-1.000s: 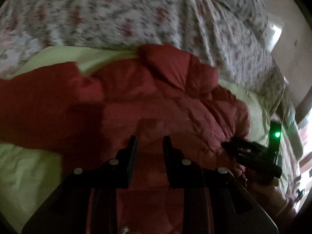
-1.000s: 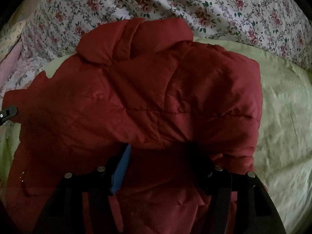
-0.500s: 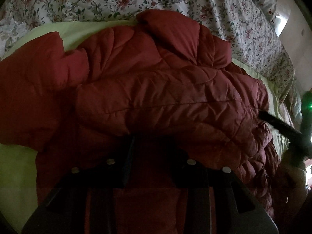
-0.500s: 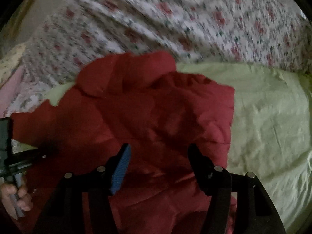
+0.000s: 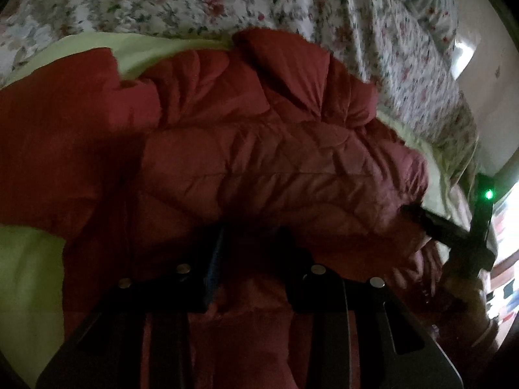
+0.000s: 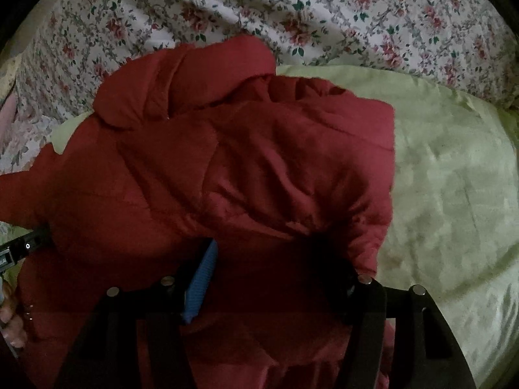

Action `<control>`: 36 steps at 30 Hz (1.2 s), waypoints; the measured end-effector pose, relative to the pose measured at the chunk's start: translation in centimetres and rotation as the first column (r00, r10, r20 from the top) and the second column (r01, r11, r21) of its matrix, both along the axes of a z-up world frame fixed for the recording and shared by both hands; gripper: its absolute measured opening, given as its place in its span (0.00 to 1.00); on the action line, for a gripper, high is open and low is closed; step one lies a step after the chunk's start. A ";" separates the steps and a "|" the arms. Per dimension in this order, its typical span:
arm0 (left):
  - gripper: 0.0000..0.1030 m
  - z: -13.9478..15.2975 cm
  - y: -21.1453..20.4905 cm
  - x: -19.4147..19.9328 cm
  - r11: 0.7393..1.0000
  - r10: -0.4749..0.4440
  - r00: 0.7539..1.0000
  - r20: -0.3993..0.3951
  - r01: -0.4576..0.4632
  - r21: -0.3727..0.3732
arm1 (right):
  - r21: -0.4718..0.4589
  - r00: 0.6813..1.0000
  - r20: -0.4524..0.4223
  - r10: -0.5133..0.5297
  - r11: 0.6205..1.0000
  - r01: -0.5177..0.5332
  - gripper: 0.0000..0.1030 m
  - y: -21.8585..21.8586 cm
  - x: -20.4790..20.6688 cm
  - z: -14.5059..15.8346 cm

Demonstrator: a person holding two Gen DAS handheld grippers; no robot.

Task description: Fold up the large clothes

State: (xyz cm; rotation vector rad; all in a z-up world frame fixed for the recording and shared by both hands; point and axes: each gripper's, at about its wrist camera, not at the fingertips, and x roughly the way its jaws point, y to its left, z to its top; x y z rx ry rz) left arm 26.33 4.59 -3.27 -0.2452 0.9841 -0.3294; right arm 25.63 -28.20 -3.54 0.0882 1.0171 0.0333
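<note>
A red quilted jacket lies spread on a pale green sheet, collar toward the floral bedding. My left gripper points down at its near part. Its jaws are opening, with jacket fabric in the gap and a puffy fold draped over the fingertips. In the right wrist view the jacket fills the middle. My right gripper stands wide apart, its tips tucked under the jacket's near fold; the blue pad shows. Each gripper appears in the other's view: right gripper, left gripper.
A floral duvet runs across the far side of the bed. Bare green sheet stretches to the right of the jacket. A hand holds the right gripper's handle near the bright bed edge. Another hand shows at the left.
The left fingers have spread wider and sunk under the jacket's fold. The right fingertips, clear of the fabric half a second ago, are covered by the fold again.
</note>
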 end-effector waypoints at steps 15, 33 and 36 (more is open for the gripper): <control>0.66 1.8 11.5 -4.8 0.944 0.322 0.946 0.020 -0.319 -0.086 | 0.163 0.997 0.039 0.073 0.984 -0.079 0.69 2.8 -8.9 5.4; 0.67 -0.8 31.7 -6.5 0.666 0.744 0.668 0.018 -0.740 -0.090 | 0.191 0.991 0.022 0.133 0.972 -0.135 0.69 5.3 -14.4 6.6; 0.67 -0.6 33.0 -5.1 0.662 0.748 0.663 0.032 -0.741 -0.114 | 0.195 0.993 0.002 0.120 0.974 -0.118 0.69 5.1 -14.5 6.2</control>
